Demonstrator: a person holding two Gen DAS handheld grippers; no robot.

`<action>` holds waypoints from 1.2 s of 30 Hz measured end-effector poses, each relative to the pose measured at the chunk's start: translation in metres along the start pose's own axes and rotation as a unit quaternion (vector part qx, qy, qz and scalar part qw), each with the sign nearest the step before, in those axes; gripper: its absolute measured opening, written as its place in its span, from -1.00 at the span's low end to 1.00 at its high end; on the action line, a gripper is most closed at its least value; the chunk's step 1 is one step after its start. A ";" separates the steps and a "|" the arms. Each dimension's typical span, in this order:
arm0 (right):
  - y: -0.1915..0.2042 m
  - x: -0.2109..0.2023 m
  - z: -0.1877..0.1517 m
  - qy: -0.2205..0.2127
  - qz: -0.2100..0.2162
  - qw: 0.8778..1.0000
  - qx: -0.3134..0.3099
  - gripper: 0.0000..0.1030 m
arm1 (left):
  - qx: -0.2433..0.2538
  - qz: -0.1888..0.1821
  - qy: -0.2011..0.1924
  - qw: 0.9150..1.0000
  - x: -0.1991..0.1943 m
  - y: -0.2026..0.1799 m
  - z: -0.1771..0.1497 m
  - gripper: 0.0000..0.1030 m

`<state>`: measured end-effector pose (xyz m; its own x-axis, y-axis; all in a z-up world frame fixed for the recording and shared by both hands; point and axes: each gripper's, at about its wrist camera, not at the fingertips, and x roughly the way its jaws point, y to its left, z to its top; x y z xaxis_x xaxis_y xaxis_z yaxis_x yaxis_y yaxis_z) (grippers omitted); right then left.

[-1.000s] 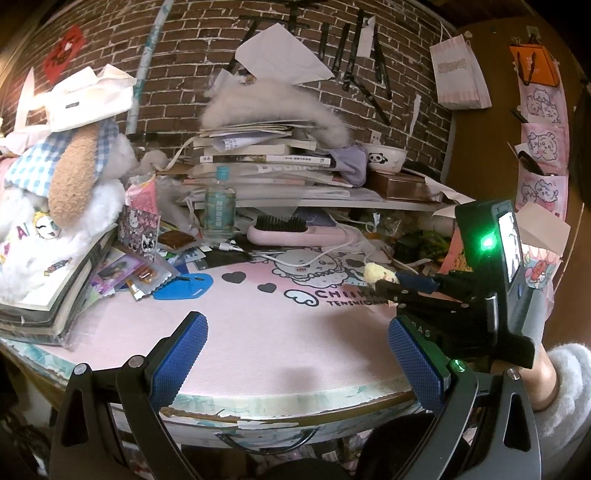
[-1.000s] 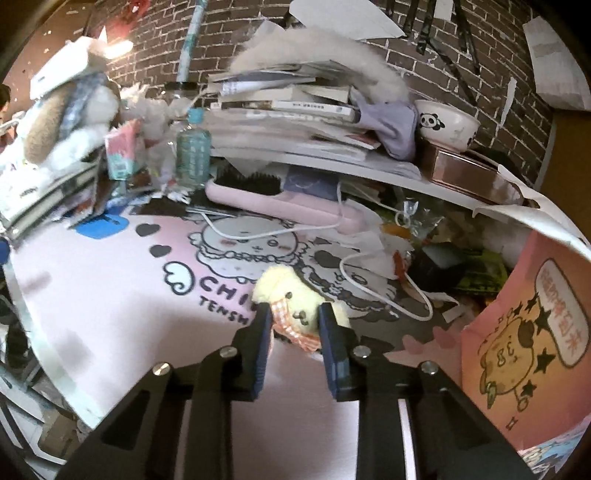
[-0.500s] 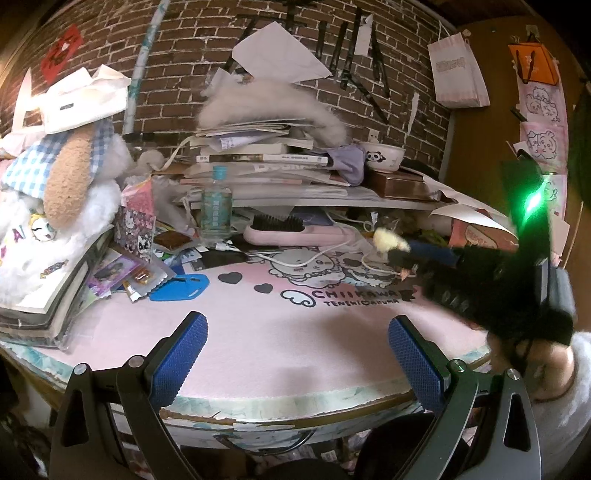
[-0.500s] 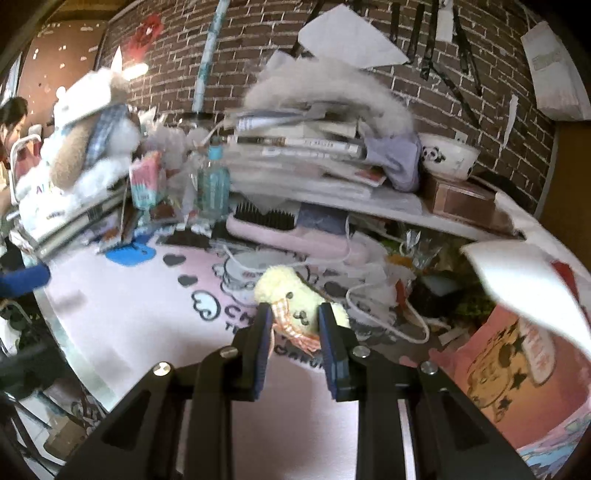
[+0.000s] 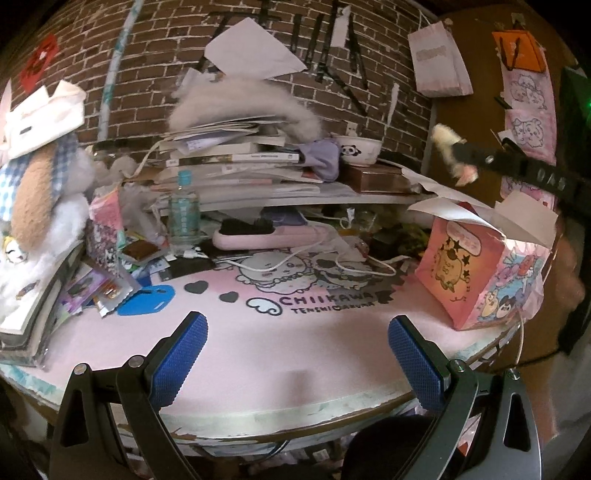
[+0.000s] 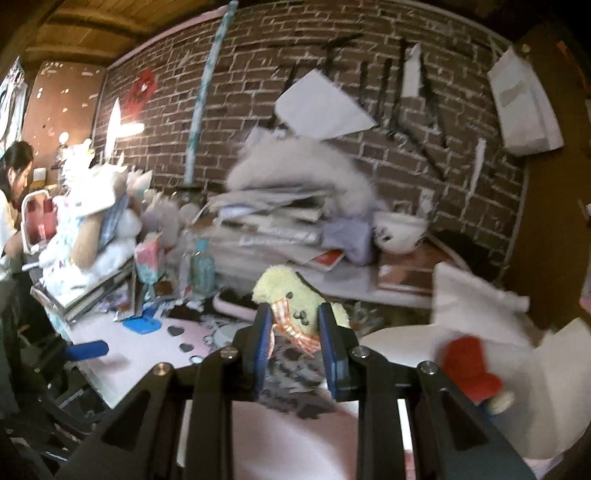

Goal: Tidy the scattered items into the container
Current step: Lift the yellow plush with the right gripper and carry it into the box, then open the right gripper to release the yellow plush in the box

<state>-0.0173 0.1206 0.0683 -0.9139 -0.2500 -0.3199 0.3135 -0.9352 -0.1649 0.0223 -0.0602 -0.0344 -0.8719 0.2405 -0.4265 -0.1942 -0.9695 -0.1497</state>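
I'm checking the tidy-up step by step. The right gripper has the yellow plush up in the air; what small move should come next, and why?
Probably carry the yellow plush over the open top of the pink box and lower it before letting go. The right gripper is clamped on it, high above the table, and the box flaps stand open.

Brick wall [image 5: 155, 66] straight ahead of the fingers, hung with paper sheets and black strips. Brown board [image 5: 476, 122] ahead and right, carrying paper bags and printed pictures. Round table [image 5: 258, 354] directly beneath the fingers, covered in a pink mat. Wooden ceiling [image 6: 92, 26] above left. Bright lamp [image 6: 129, 127] far left.
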 end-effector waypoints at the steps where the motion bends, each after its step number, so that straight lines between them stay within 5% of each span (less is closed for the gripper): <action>1: -0.007 -0.005 0.002 -0.001 -0.007 1.000 0.000 -0.57 | 0.001 -0.002 0.000 1.000 0.000 -0.002 0.000 0.90; 7: -0.053 -0.029 0.008 0.005 -0.066 0.998 0.001 -0.57 | 0.008 -0.011 0.005 1.000 0.004 -0.013 0.004 0.90; 16: -0.120 -0.025 -0.012 0.087 -0.142 0.986 -0.013 -0.57 | 0.012 -0.005 0.022 1.000 0.017 -0.026 0.002 0.90; 25: -0.149 -0.003 -0.036 0.192 -0.112 0.975 0.002 -0.56 | 0.020 -0.005 0.031 0.999 0.022 -0.033 0.001 0.90; 31: -0.152 0.000 -0.035 0.226 -0.082 0.971 0.003 -0.52 | 0.024 -0.007 0.034 0.999 0.023 -0.038 0.000 0.90; 36: -0.156 0.003 -0.033 0.232 -0.098 0.968 -0.005 -0.44 | 0.025 -0.007 0.034 0.999 0.023 -0.039 0.000 0.90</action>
<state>-0.0600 0.2737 0.0621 -0.7424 0.0734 -0.6659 0.1511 -0.9500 -0.2732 0.0097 -0.0168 -0.0381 -0.8371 0.2548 -0.4842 -0.2298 -0.9668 -0.1115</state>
